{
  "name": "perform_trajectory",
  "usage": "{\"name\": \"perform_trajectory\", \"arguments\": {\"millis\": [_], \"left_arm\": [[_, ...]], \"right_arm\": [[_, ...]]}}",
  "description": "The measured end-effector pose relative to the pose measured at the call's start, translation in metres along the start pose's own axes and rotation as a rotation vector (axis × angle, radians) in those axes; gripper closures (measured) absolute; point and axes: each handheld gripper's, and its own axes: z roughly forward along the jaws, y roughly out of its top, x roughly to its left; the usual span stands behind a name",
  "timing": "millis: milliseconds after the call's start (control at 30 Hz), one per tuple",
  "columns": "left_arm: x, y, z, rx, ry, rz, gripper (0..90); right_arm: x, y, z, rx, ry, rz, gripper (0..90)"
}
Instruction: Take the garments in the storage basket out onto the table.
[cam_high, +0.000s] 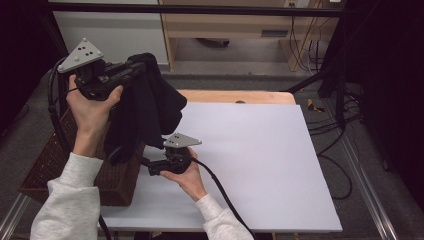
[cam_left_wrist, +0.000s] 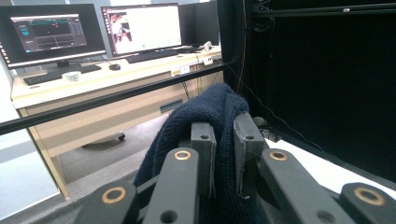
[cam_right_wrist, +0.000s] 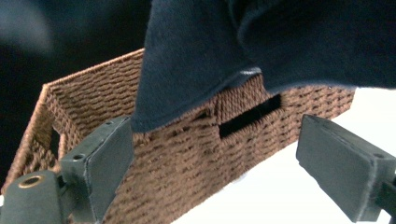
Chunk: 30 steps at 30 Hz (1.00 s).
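Indoors, white tabletop (cam_high: 260, 165), wicker basket (cam_high: 55, 165), monitors (cam_left_wrist: 51, 30)

Two monitors (cam_left_wrist: 93, 30), keyboards (cam_left_wrist: 154, 55), desk (cam_left_wrist: 107, 93)

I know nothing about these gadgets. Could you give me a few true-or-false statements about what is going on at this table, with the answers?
1. The left gripper is clamped on a dark blue knitted garment. True.
2. The garment lies flat on the white tabletop. False: it hangs in the air from the left gripper.
3. The right gripper has its jaws open with nothing between them. True.
4. The woven basket is in the middle of the table. False: it sits at the left edge.
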Motion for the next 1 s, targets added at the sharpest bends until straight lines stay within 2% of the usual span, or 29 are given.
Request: {"name": "perform_trajectory", "arguments": {"millis": [367, 667, 833, 1000], "left_arm": [[-0.001, -0.005, -0.001, -0.001, -0.004, -0.004, 81.1], [0.000, -0.007, -0.005, -0.006, -0.002, -0.006, 81.1], [0.001, -0.008, -0.006, -0.006, 0.002, -0.009, 81.1], [0.002, -0.010, -0.006, -0.002, -0.001, -0.012, 81.1]], "right_arm": [[0.009, 0.008, 0.020, -0.006, -0.001, -0.004, 12.7], [0.010, 0.019, 0.039, -0.005, -0.059, -0.010, 14.0], [0.008, 0.019, 0.047, -0.006, -0.097, -0.025, 21.5], [0.007, 0.021, 0.057, -0.005, -0.115, -0.044, 31.2]]}}
